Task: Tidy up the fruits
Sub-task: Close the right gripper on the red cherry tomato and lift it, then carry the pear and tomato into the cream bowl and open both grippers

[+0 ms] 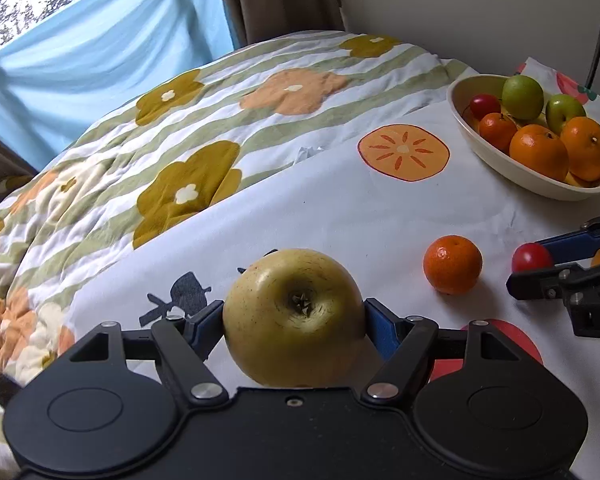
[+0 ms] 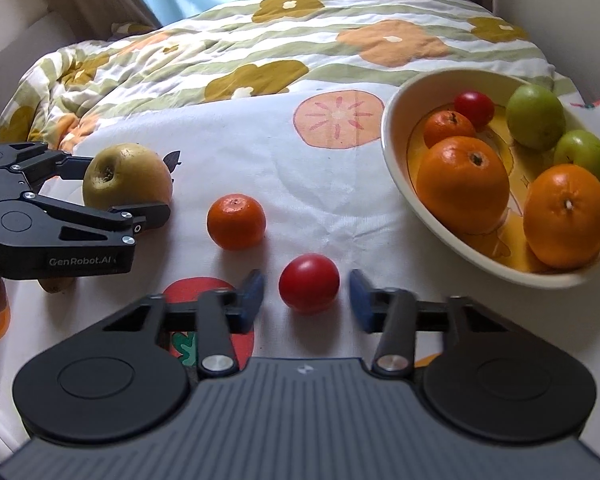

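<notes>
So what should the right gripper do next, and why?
Probably close the right gripper on the small red fruit: its fingers sit either side with gaps, and the bowl lies close by. The left gripper already holds the yellow apple.

Both units are basically all matte black plastic. The left gripper (image 1: 294,326) has two big round discs at the back, angled link arms with shiny silver pivot screws, and blue pads (image 1: 382,330) inside the fingers. The right gripper (image 2: 306,296) has the same layout, but its body is ribbed and greyish. "GenRobot.AI" is printed in white on the left one's side.
</notes>
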